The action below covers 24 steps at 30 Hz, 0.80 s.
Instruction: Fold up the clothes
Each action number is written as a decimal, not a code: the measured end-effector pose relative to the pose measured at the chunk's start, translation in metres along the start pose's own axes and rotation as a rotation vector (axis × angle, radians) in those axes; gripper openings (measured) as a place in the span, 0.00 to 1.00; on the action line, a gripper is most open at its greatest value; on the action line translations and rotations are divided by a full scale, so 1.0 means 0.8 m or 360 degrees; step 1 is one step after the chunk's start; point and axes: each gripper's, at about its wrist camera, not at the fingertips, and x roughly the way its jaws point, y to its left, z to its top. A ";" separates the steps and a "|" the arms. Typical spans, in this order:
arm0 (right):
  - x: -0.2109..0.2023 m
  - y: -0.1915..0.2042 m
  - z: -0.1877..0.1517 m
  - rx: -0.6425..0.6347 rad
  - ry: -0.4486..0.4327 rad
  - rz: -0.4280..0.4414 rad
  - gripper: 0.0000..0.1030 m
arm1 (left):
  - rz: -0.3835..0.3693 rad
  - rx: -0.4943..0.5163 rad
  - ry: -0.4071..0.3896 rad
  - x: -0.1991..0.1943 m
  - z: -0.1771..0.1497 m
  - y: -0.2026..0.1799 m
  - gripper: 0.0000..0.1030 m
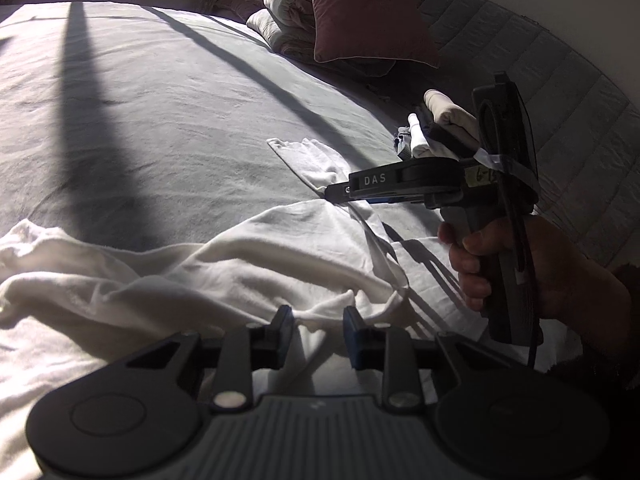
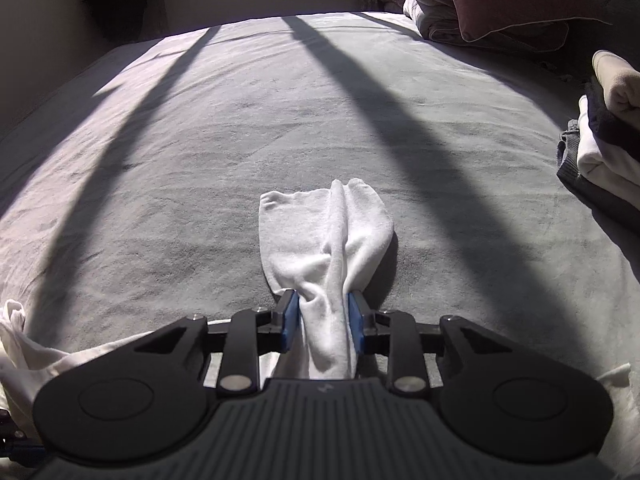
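Right claw pinched on a bunched sleeve of the white garment, which is spread crumpled on the grey bed. Left claw is narrowly parted over a fold at the garment's edge; can't tell if its pads bite. Right claw's body reads "DAS"; a yellow tag is partly legible, "6-1". Folded stack sits to the right.

"DAS" on the right tool
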 end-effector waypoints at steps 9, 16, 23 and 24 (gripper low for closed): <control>-0.032 0.013 0.005 -0.0014 -0.0191 -0.0048 0.12 | 0.0005 -0.0007 -0.0092 -0.014 -0.002 -0.004 0.04; -0.079 0.033 0.008 -0.0058 -0.0437 -0.0095 0.12 | -0.0012 -0.0021 -0.0196 -0.043 -0.003 -0.004 0.03; -0.140 0.055 0.007 -0.0229 -0.0681 -0.0171 0.12 | -0.0057 -0.0012 -0.0303 -0.080 -0.007 -0.007 0.03; -0.148 0.058 0.008 -0.0265 -0.0712 -0.0189 0.12 | -0.0069 -0.0010 -0.0319 -0.085 -0.008 -0.008 0.03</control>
